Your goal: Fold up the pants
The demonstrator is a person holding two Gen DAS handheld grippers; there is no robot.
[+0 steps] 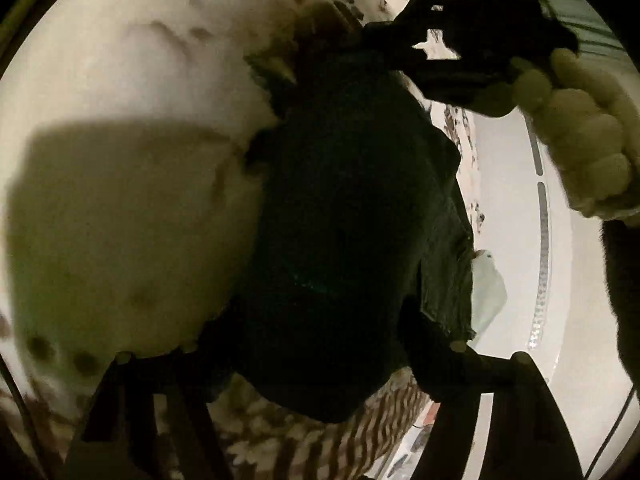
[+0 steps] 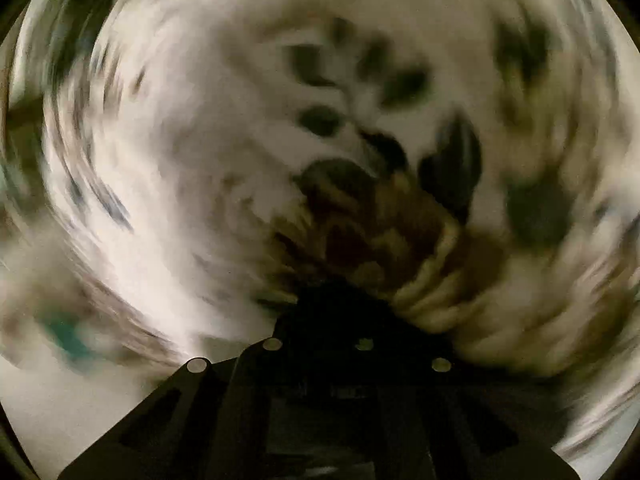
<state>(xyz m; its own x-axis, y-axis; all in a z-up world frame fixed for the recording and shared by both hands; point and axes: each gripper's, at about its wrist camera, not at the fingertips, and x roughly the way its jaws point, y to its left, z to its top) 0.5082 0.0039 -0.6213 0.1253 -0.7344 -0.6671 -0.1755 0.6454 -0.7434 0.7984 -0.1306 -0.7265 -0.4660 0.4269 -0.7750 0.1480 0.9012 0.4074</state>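
Left wrist view: the dark pants (image 1: 352,216) lie bunched on a pale patterned bedspread (image 1: 132,92), filling the frame centre. The left gripper (image 1: 304,360) stands with jaws apart astride the fabric; contact cannot be told. A hand (image 1: 580,128) holds the right gripper (image 1: 472,48) beyond.

Right wrist view: heavily blurred. The right gripper (image 2: 320,312) has jaws closed together, nothing visible between them, over the bedspread (image 2: 200,160).
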